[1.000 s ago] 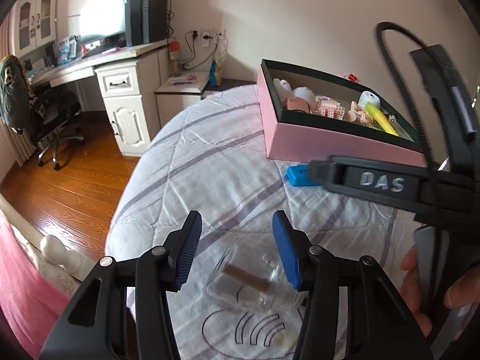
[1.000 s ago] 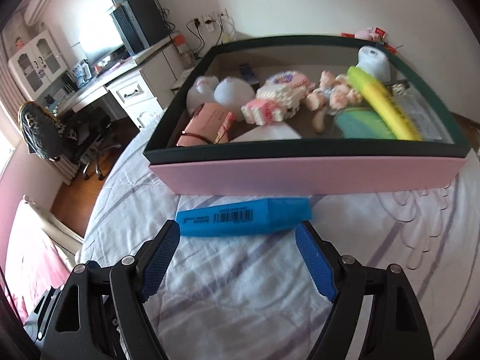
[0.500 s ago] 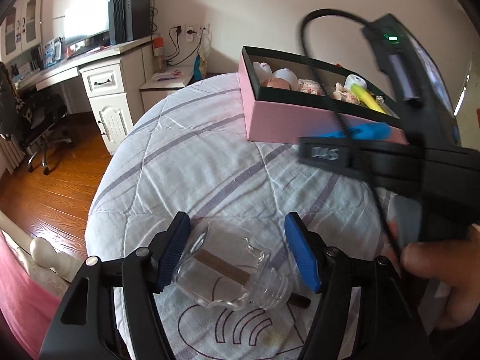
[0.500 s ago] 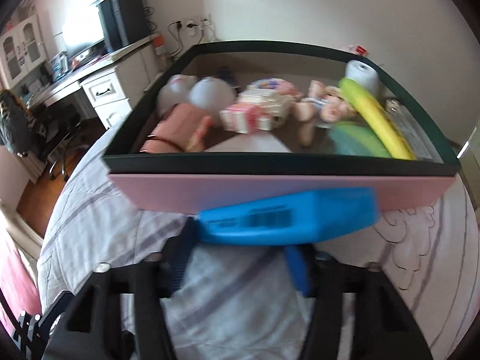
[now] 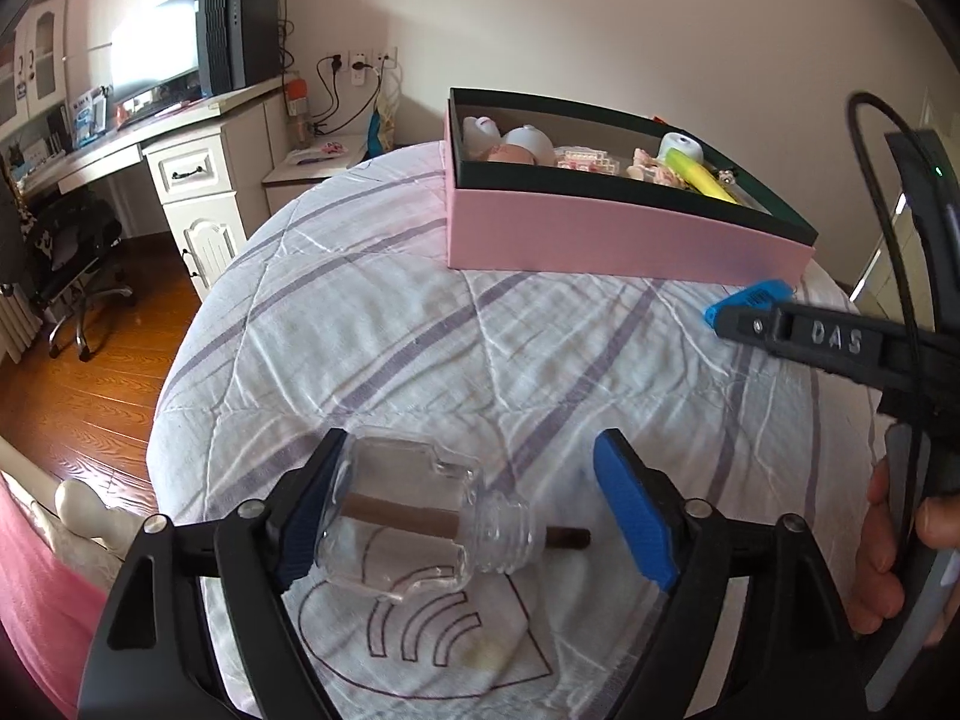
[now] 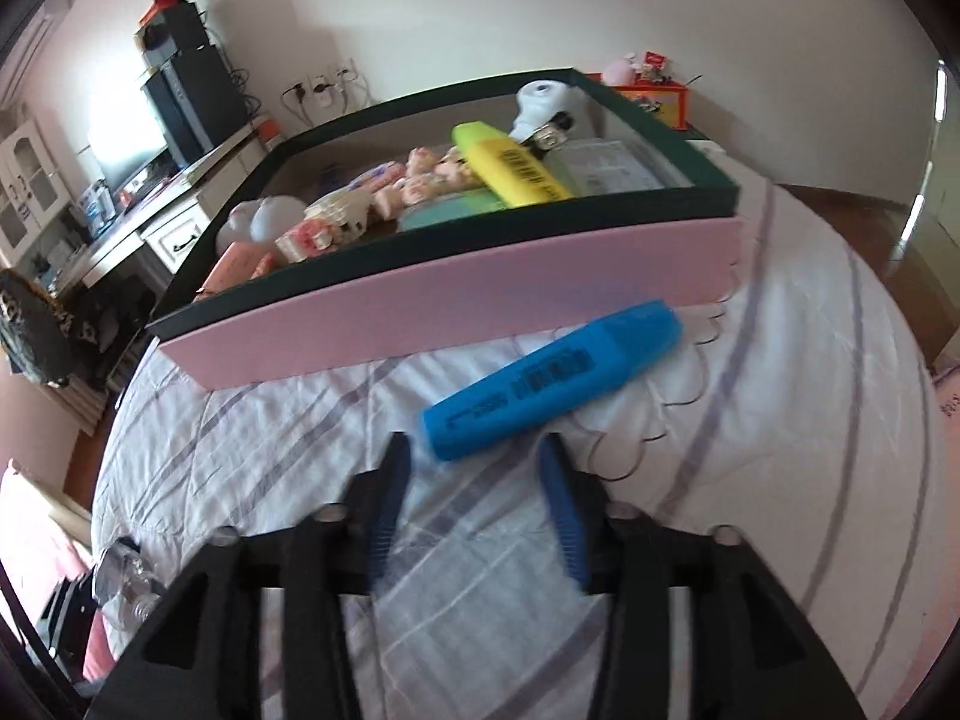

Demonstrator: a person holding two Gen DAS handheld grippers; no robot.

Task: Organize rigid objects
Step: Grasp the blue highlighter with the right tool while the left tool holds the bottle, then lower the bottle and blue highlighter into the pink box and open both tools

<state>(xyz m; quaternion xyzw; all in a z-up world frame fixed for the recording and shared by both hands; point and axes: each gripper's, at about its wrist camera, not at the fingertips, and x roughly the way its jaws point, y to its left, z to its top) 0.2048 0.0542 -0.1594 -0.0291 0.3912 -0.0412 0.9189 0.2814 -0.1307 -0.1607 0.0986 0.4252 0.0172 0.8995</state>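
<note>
L gripper (image 5: 474,516) fingers opening, spread; clear bottle (image 5: 420,531) on bed (image 5: 390,312) against L finger only. R gripper (image 6: 474,510) fingers opening, empty; blue highlighter (image 6: 552,381) just ahead, beside pink box (image 6: 456,306).

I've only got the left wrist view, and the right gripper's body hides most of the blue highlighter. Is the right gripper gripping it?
Observer: No. The right gripper has its jaws opening and its pads are off the blue highlighter. Only the marker's near end reaches in between the fingertips.
Operator: How does it lie?
Observer: Flat on the bedspread, barcode up, slanting away to the right. Its far end is near the right corner of the pink box.
Operator: Any room in the box on that side?
Observer: It looks crowded there. A yellow highlighter lies across a green item that your view hides.
</note>
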